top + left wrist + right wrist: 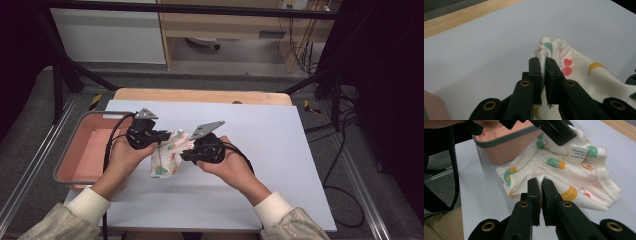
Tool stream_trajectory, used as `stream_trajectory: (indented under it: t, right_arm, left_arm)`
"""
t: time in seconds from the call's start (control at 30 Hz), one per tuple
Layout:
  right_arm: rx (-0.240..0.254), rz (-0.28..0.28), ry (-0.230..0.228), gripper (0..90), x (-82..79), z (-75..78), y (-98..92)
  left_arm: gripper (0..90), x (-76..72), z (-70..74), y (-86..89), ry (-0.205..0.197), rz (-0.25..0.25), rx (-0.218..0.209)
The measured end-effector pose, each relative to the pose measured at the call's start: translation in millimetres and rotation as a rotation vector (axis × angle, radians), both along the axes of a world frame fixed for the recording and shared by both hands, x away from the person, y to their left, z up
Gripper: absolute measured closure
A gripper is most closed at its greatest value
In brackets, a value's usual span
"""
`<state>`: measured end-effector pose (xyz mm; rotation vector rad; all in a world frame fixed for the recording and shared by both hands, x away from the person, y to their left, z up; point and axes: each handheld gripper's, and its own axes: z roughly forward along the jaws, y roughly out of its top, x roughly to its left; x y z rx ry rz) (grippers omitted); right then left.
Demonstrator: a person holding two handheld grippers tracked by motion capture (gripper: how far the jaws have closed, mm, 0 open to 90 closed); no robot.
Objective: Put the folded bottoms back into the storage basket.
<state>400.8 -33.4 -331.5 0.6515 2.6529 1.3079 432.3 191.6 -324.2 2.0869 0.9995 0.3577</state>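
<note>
A small cream garment [167,156] printed with fruit hangs between my two grippers, just above the white sheet [260,150]. My left gripper [162,135] is shut on one edge of the garment [574,67], a fold pinched between its jaws. My right gripper [186,156] is shut on the opposite edge, the cloth [564,170] bunching between its jaws. In the right gripper view a white label [578,152] shows on the waistband, and the left gripper's jaw grips the far edge. A hand holds each gripper.
A pink tray [87,150] with a grey rim stands at the table's left edge, close behind the garment in the right gripper view [506,143]. A wooden strip [200,95] edges the far side of the sheet. Cables trail on the floor at the right.
</note>
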Motion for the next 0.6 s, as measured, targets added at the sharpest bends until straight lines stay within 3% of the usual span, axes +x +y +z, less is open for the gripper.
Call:
stream_trajectory:
  t: [0.6]
  right_arm:
    - [0.032, 0.005, -0.016, 86.4, 4.7, 18.3, 24.6]
  left_arm:
    - [85.3, -4.1, 19.8, 27.7, -0.04, 0.045, -0.02]
